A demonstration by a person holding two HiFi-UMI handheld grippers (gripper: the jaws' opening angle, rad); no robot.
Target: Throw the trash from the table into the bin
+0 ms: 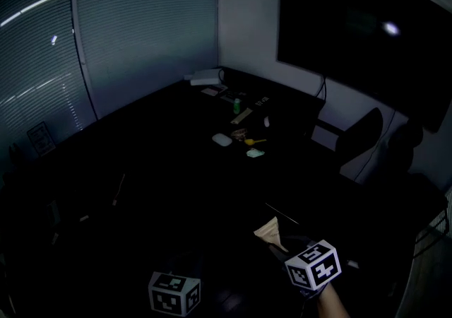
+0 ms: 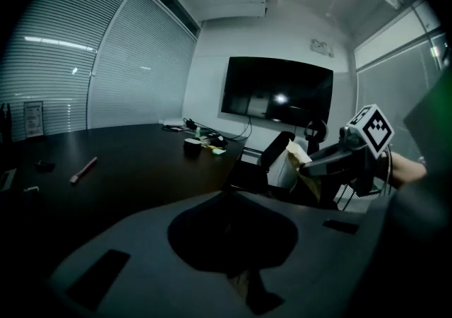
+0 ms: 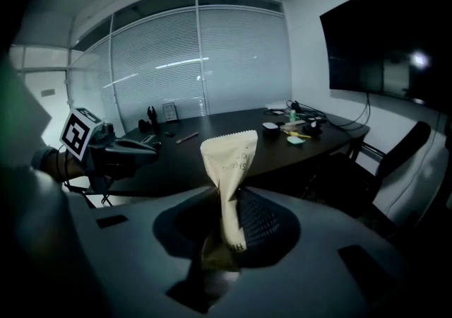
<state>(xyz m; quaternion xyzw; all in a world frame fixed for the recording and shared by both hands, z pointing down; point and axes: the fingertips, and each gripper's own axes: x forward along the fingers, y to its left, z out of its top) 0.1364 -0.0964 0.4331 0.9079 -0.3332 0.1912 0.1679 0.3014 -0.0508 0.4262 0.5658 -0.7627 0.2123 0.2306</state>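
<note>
A crumpled cream snack wrapper point(image 3: 227, 168) stands up between the jaws of my right gripper point(image 3: 224, 239), which is shut on its lower end. In the head view this wrapper point(image 1: 270, 233) sticks out ahead of the right gripper point(image 1: 281, 244) at the bottom right, off the near corner of the dark table point(image 1: 141, 168). My left gripper point(image 1: 185, 263) shows at the bottom centre behind its marker cube. Its jaws meet in a dark point point(image 2: 233, 200), and I see nothing clearly held there. The left gripper view catches the right gripper point(image 2: 318, 165) with the wrapper point(image 2: 300, 157). No bin is in view.
At the table's far end lie a white mouse point(image 1: 222, 139), a green bottle point(image 1: 236, 105), a yellow item point(image 1: 254, 141) and cables. A pen point(image 2: 83, 169) lies on the table. Black chairs point(image 1: 360, 136) stand at the right under a wall screen point(image 1: 367, 27). Blinds cover the left wall.
</note>
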